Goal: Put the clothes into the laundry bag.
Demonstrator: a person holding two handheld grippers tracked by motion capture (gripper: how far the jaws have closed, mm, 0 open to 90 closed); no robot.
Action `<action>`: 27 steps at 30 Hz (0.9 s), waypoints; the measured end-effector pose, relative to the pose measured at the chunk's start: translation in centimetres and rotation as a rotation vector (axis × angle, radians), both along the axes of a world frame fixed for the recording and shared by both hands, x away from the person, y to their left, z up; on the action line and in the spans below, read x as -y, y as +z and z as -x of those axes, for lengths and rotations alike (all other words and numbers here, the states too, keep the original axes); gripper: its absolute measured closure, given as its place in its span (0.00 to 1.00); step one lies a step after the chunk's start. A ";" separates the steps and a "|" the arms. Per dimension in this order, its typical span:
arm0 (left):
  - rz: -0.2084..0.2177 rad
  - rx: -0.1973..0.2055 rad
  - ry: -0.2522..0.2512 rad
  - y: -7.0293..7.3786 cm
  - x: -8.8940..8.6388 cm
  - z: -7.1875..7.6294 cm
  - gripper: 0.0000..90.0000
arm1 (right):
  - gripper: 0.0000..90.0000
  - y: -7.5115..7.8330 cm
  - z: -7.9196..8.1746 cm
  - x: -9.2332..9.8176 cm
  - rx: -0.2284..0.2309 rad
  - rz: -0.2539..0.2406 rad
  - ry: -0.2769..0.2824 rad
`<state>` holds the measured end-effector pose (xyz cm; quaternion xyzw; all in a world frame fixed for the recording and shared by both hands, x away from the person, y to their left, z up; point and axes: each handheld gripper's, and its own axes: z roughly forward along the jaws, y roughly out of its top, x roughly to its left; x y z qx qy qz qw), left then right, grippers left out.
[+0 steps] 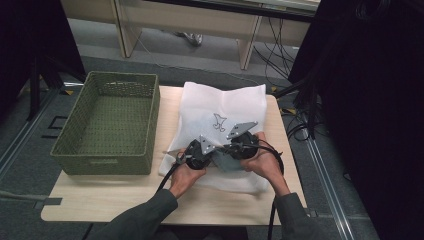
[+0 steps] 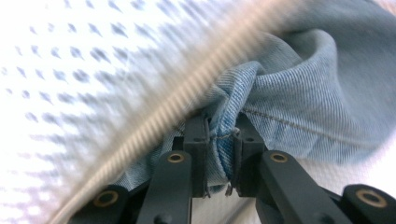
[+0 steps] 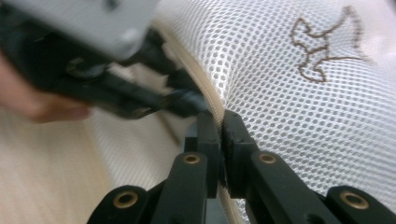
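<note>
Gripping a fold of denim (image 2: 299, 98), the left gripper (image 2: 219, 135) is pinching it beside the zipper (image 2: 187, 93) of the white mesh bag (image 1: 220, 107), while the right gripper (image 3: 219, 123) is clamping the bag's edge. The bag is lying on the table (image 1: 100, 200), just beside the basket (image 1: 107, 122).

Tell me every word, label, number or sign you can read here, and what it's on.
No readable words or numbers anywhere.
White mesh bag: an outlined brown emblem, a figure, not lettering.
Green woven basket: a small pale label on its front wall, too small to read.
Denim cloth: stitching, no text.
</note>
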<state>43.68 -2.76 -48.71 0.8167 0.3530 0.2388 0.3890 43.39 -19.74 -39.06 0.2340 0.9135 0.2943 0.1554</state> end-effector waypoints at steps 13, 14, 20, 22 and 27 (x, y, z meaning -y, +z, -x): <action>0.035 -0.015 0.033 -2.4 -0.1 -0.2 0.83 | 0.98 -3.7 -0.5 -0.3 -0.121 0.021 0.005; 0.024 -0.020 0.024 -2.4 -0.2 -0.1 0.82 | 0.98 -4.3 -0.5 -0.4 -0.134 0.018 -0.001; 0.005 -0.068 0.001 -2.1 -1.5 0.9 0.70 | 0.98 -5.9 -0.7 -0.7 -0.193 0.019 -0.016; -0.016 -0.076 -0.035 -1.9 -2.4 1.4 0.67 | 0.98 -6.6 -0.8 -0.8 -0.201 0.031 -0.013; -0.053 -0.123 -0.084 -1.2 -4.2 2.8 0.61 | 0.98 -7.4 -1.2 -0.7 -0.195 0.066 -0.031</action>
